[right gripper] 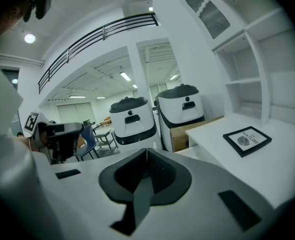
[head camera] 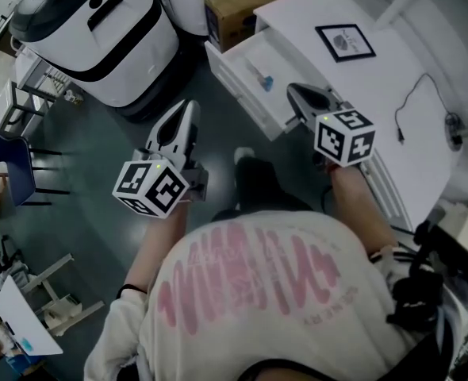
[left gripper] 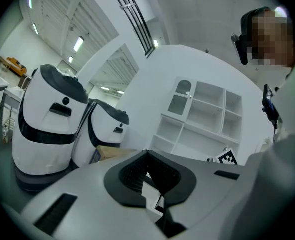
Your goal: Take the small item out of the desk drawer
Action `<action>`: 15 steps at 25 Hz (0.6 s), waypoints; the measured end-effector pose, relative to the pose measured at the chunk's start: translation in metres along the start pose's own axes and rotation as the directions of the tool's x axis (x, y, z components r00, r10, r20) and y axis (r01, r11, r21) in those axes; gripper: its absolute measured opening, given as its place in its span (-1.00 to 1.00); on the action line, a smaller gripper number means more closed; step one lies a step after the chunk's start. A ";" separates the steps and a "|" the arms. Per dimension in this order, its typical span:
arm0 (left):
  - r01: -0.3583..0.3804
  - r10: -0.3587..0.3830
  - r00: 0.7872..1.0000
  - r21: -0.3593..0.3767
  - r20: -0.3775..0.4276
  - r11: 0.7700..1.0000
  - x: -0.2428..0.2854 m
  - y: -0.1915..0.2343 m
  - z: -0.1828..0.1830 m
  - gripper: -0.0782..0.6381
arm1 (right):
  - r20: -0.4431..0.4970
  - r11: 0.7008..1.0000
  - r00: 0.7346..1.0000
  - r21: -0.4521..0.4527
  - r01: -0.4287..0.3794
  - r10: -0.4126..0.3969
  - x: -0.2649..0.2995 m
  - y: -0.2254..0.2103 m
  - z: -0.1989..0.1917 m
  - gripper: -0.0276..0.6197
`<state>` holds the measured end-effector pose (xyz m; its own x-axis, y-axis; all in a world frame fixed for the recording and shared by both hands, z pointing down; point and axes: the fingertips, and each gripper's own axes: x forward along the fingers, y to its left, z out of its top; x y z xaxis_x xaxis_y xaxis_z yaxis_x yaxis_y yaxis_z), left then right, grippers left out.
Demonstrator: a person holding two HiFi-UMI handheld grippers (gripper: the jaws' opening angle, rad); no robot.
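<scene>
Left gripper (head camera: 186, 111) and right gripper (head camera: 297, 94) hung with fingers pressed together, empty; small blue item (head camera: 263, 80) lay untouched in open desk drawer (head camera: 240, 63).

The person wears a pale short-sleeved T-shirt (head camera: 258, 292) with large pink lettering across the back, dark trousers (head camera: 258, 187), a white shoe (head camera: 244, 155) and a thin black band (head camera: 131, 290) at the left wrist. The left gripper (head camera: 188, 105) and the right gripper (head camera: 294, 90) are smooth light grey. Behind the fingers (left gripper: 87, 199) each carries a marker cube (head camera: 151, 186) faced with black-and-white squares. In the gripper views the fingers are broad grey shells with black ribbed pads on their inner faces and dark rectangular slots further back.
</scene>
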<state>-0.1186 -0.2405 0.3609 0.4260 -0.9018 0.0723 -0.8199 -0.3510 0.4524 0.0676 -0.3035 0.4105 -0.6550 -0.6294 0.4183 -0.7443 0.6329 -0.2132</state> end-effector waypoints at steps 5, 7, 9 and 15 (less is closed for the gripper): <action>0.001 -0.001 0.999 -0.005 -0.037 1.000 0.032 0.031 -0.012 -0.70 | -0.052 0.999 0.999 0.054 -0.004 0.007 0.048 -0.026 -0.009 -0.86; -0.002 0.002 0.999 0.001 -0.045 1.000 0.049 0.043 -0.012 -0.70 | -0.065 0.998 0.998 0.068 -0.001 0.005 0.067 -0.039 -0.008 -0.86; -0.014 0.014 0.999 0.007 -0.049 1.000 0.067 0.056 -0.010 -0.70 | -0.070 0.996 0.998 0.090 0.001 0.005 0.086 -0.054 -0.005 -0.86; -0.079 0.078 0.993 -0.008 -0.090 0.997 0.118 0.096 -0.015 -0.70 | -0.151 0.991 0.988 0.136 0.020 0.001 0.144 -0.103 -0.014 -0.86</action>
<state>-0.1408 -0.3767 0.4263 0.3938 -0.8999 0.1874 -0.8480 -0.2769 0.4519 0.0514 -0.4532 0.5048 -0.6283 -0.5532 0.5469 -0.7680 0.5533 -0.3226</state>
